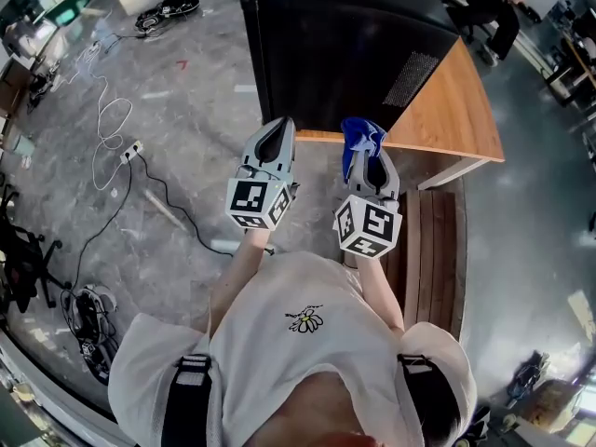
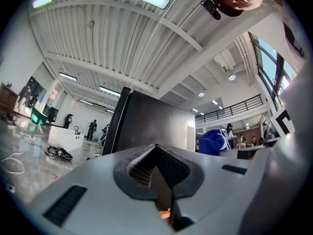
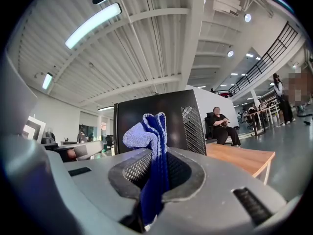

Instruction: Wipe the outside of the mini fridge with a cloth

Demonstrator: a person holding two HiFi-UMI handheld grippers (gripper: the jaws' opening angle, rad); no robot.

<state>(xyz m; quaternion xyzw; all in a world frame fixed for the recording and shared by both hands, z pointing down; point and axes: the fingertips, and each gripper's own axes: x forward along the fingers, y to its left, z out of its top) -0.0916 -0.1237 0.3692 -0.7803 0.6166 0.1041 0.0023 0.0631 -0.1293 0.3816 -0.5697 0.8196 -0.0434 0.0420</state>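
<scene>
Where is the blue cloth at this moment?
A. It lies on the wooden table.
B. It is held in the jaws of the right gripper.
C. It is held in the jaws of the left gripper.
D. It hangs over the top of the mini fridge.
B: the blue cloth is pinched in the right gripper, while the left gripper has its jaws together on nothing.

Mini fridge (image 1: 335, 54) partly beyond upper edge
</scene>
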